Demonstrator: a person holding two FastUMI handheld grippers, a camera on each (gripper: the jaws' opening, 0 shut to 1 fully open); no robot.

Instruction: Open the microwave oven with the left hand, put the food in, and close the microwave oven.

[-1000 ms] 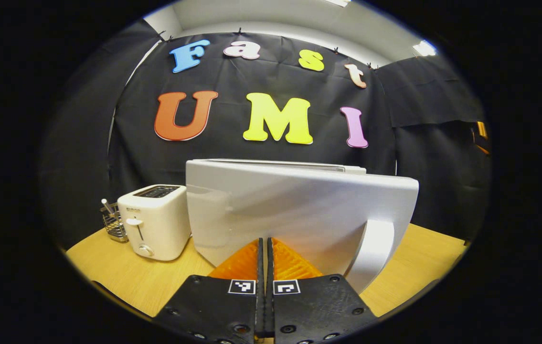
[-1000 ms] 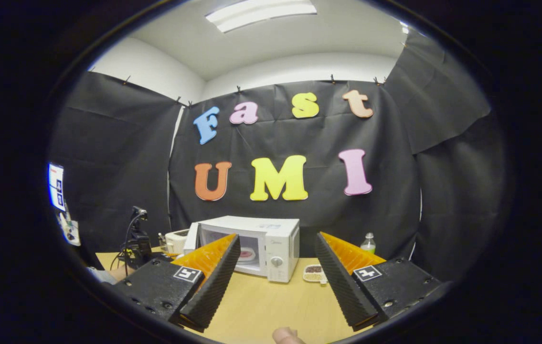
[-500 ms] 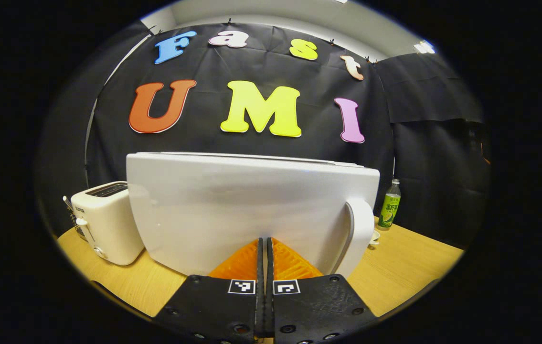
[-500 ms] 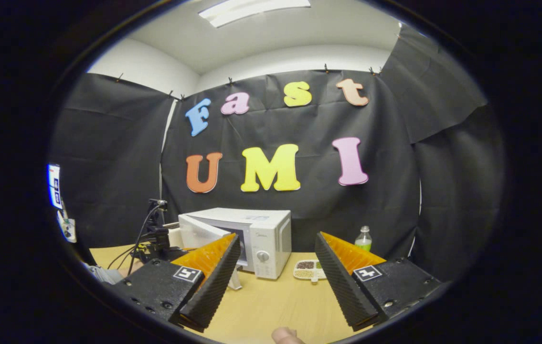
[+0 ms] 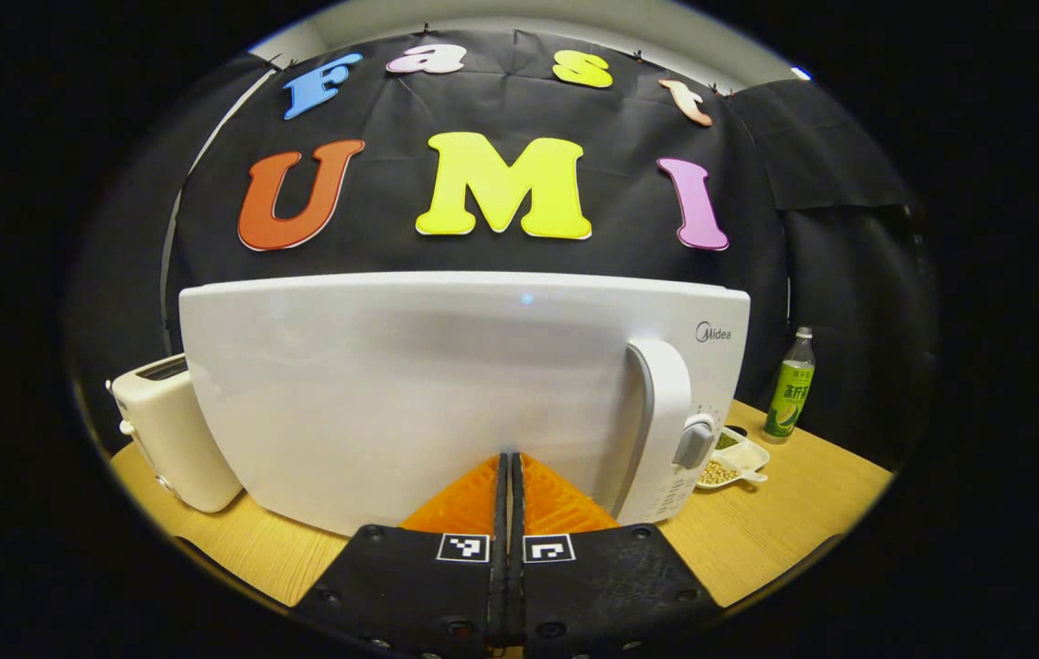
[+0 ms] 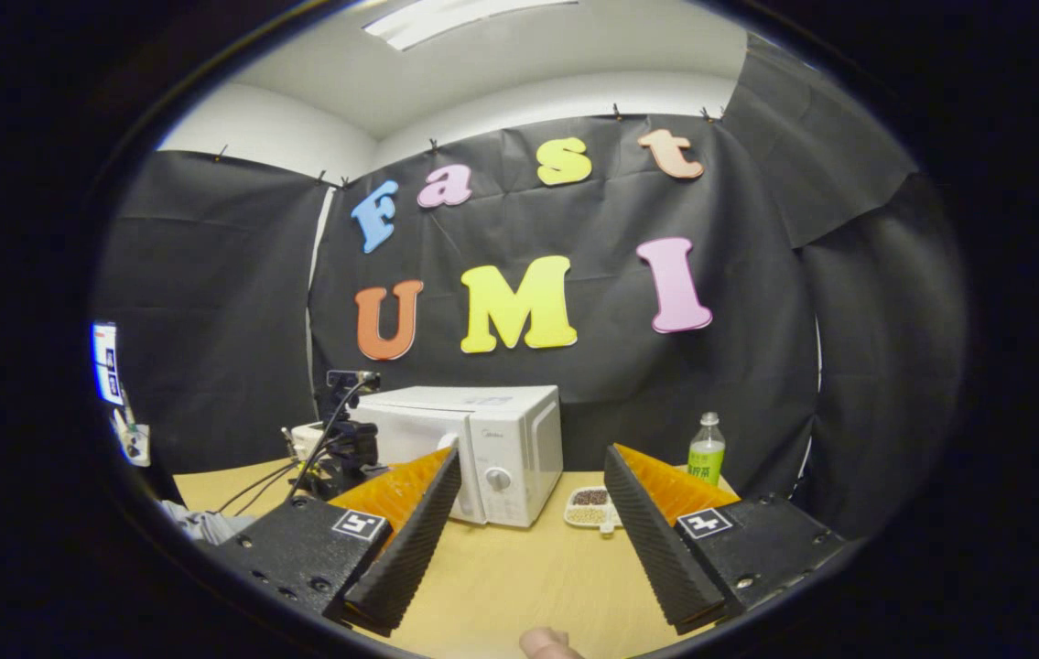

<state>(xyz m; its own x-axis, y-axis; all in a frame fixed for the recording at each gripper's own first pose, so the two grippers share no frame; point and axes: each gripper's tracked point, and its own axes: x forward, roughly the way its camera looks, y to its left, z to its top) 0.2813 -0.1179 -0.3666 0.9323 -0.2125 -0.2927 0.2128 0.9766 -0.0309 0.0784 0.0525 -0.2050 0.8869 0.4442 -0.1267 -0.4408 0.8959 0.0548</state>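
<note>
The white microwave [image 5: 446, 394] faces me in the left gripper view with its door [image 5: 373, 403] flush against the body. Its handle [image 5: 656, 421] and knob [image 5: 695, 439] stand to the right. My left gripper [image 5: 510, 459] is shut with nothing between its fingers, and its tips rest against the lower door. In the right gripper view the microwave [image 6: 492, 448] sits at the table's back, and the left gripper [image 6: 350, 448] with its cables is in front of the door. My right gripper [image 6: 532, 452] hangs open and empty over the table. The door hides whatever is inside.
A white toaster [image 5: 167, 430] stands left of the microwave. To its right are a divided dish of beans [image 5: 730, 458] and a green-labelled bottle [image 5: 789, 384], also seen as the dish [image 6: 592, 513] and bottle [image 6: 707, 448]. A fingertip [image 6: 546, 643] shows at the wooden table's [image 6: 519, 586] near edge.
The microwave door has swung from half open to flush against the body, pushed by my shut left gripper. The right gripper stayed open and tilted down slightly.
</note>
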